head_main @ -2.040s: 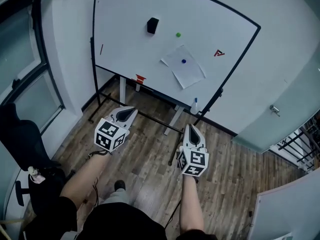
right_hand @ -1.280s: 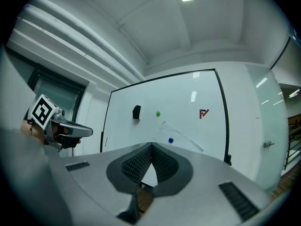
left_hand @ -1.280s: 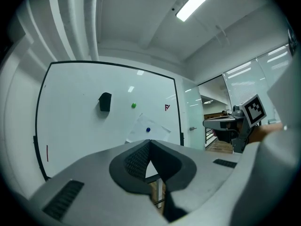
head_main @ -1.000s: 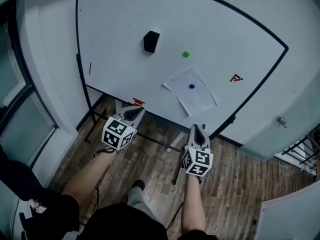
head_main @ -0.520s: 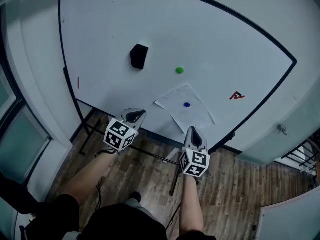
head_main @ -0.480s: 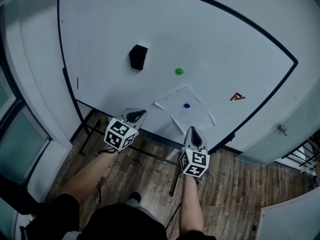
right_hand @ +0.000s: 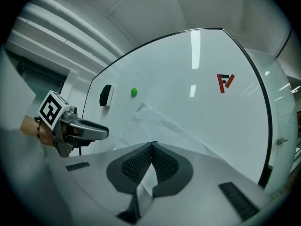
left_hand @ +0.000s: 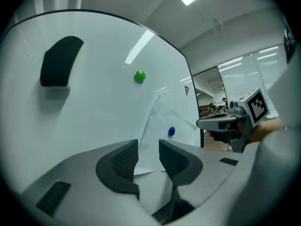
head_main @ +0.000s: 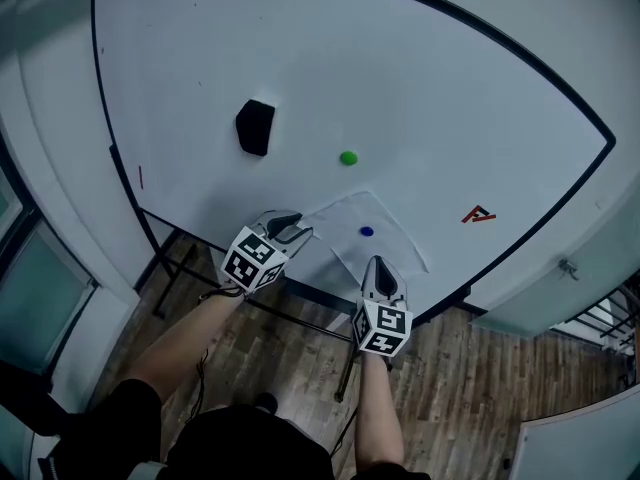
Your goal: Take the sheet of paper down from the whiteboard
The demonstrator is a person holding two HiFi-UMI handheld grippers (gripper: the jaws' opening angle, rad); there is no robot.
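A white sheet of paper [head_main: 372,230] hangs tilted on the whiteboard [head_main: 420,98], pinned by a blue magnet [head_main: 366,232]. My left gripper [head_main: 297,228] is at the sheet's lower left corner. Its jaws have just been opening and stand open [left_hand: 148,150]. The paper's corner [left_hand: 146,166] shows in the gap, and the pads do not press on it. My right gripper [head_main: 378,265] points at the sheet's lower edge, just below the magnet. Its jaws are shut tip to tip [right_hand: 152,147], with the paper [right_hand: 157,121] right ahead of them.
A black eraser [head_main: 254,126] sticks to the board at upper left, a green magnet [head_main: 348,158] above the sheet and a red logo [head_main: 478,213] to its right. The board's stand and wooden floor [head_main: 300,338] lie below, and a window [head_main: 35,298] is at left.
The whiteboard has come closer. Both grippers moved forward to the sheet's lower edge, the left one swinging right to its corner. The left jaws now show a gap.
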